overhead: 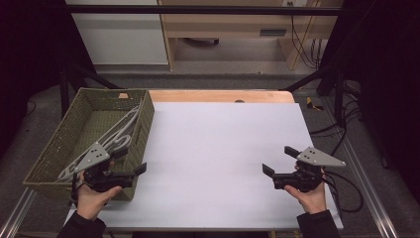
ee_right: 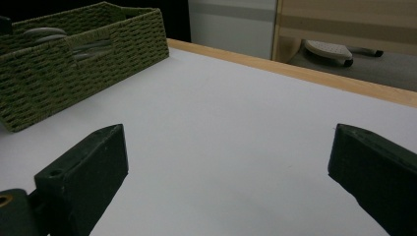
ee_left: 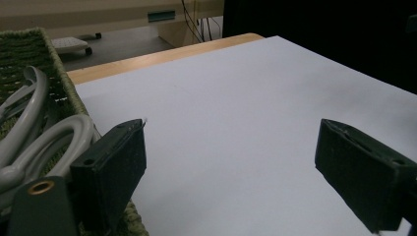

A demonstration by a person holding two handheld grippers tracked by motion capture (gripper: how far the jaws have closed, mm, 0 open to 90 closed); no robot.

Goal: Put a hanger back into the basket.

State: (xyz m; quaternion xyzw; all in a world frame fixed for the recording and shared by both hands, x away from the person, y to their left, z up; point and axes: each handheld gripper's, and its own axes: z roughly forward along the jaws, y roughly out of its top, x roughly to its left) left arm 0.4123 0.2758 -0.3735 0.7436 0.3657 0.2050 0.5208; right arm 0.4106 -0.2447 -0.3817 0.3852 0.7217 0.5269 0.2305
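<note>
the grey hangers lie in the woven basket, just beside the released, empty left gripper; their long axis runs toward the basket's far corner.

High view overhead, facing forward-down; claw views low, close over table; all share basket.

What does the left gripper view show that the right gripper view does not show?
The left gripper view looks into the woven basket at close range, on grey hangers beside its open jaws. The right gripper view sees the basket's outer wall farther off, with its own jaws open. Both share the white table sheet and its wooden edge.
</note>
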